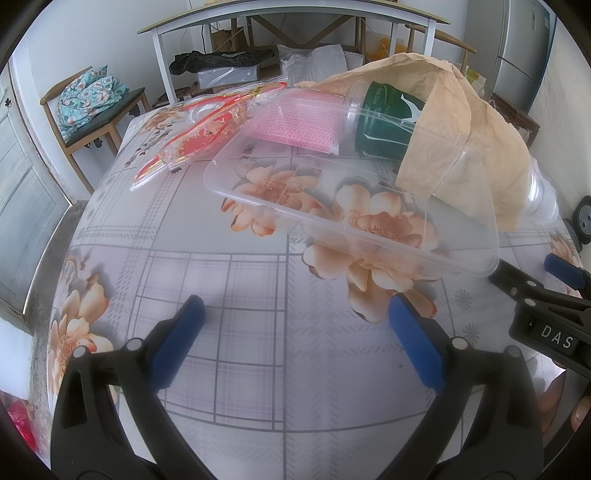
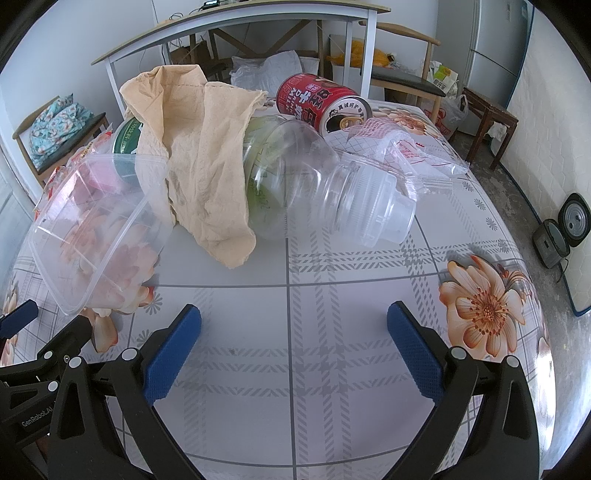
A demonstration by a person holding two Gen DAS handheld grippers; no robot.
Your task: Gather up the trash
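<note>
A clear plastic container (image 1: 354, 206) lies on the floral tablecloth, seen in the right wrist view (image 2: 92, 236) at the left. A clear bottle with a green label (image 1: 384, 122) lies across it, its cap end (image 2: 369, 210) pointing right. A crumpled tan paper (image 1: 476, 140) drapes over the bottle (image 2: 199, 162). A red can (image 2: 321, 103) lies behind, beside a clear wrapper (image 2: 410, 147). A red snack wrapper (image 1: 203, 129) and a pink packet (image 1: 295, 122) lie beyond the container. My left gripper (image 1: 295, 332) is open and empty before the container. My right gripper (image 2: 293, 332) is open and empty before the bottle.
A white desk (image 1: 295, 22) stands behind the table. A chair with floral cloth (image 1: 92, 99) is at the left. A stool (image 2: 487, 110) and bags stand at the right, and a black appliance (image 2: 565, 229) sits on the floor.
</note>
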